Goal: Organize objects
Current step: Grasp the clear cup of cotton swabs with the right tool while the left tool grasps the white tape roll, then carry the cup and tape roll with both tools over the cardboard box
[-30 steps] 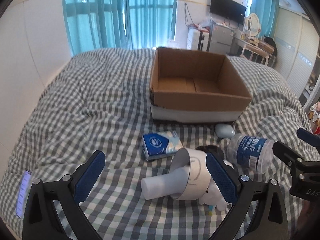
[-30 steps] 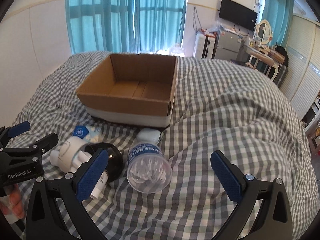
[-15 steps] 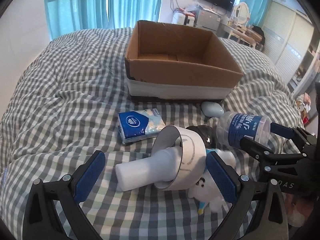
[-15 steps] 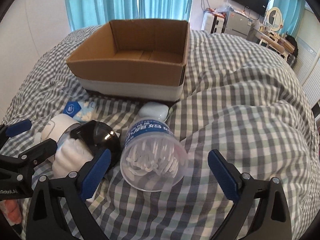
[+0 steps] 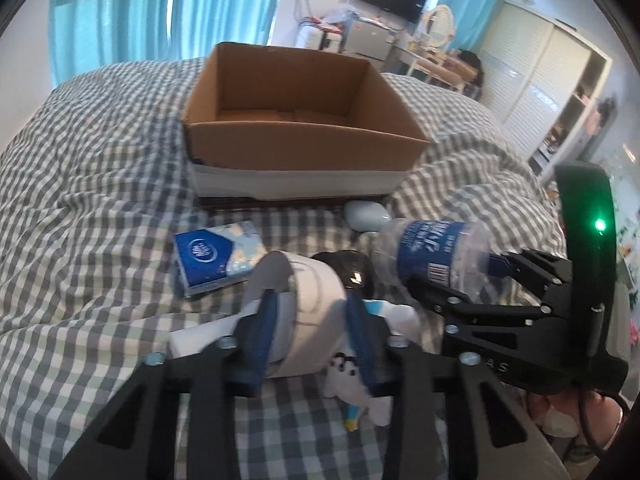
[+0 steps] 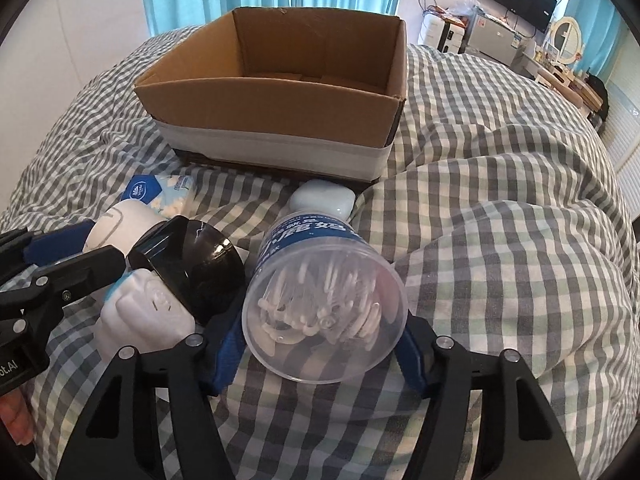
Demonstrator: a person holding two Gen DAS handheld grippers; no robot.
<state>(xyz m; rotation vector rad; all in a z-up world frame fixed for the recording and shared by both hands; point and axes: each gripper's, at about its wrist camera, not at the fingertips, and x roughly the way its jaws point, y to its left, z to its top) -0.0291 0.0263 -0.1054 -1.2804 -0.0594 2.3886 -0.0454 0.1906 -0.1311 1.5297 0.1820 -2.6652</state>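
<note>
An open cardboard box (image 5: 304,140) (image 6: 276,120) stands on the checked bed. In front of it lie a blue tissue pack (image 5: 212,256), a pale blue case (image 6: 324,200), a black round object (image 6: 196,272) and a white plush toy (image 6: 144,316). My left gripper (image 5: 312,328) is shut on a white paper cup (image 5: 316,304) lying on its side. My right gripper (image 6: 320,340) is shut on a clear plastic jar of floss picks (image 6: 320,292) with a blue label, also on its side; it also shows in the left wrist view (image 5: 436,252).
The checked duvet (image 6: 500,220) rises in soft folds to the right. Teal curtains (image 5: 120,12), a TV, a white desk and wardrobes stand beyond the bed. A white wall runs along the left side.
Both grippers moved forward and closed: the left one on the paper cup, the right one on the floss-pick jar. Both were open before.
</note>
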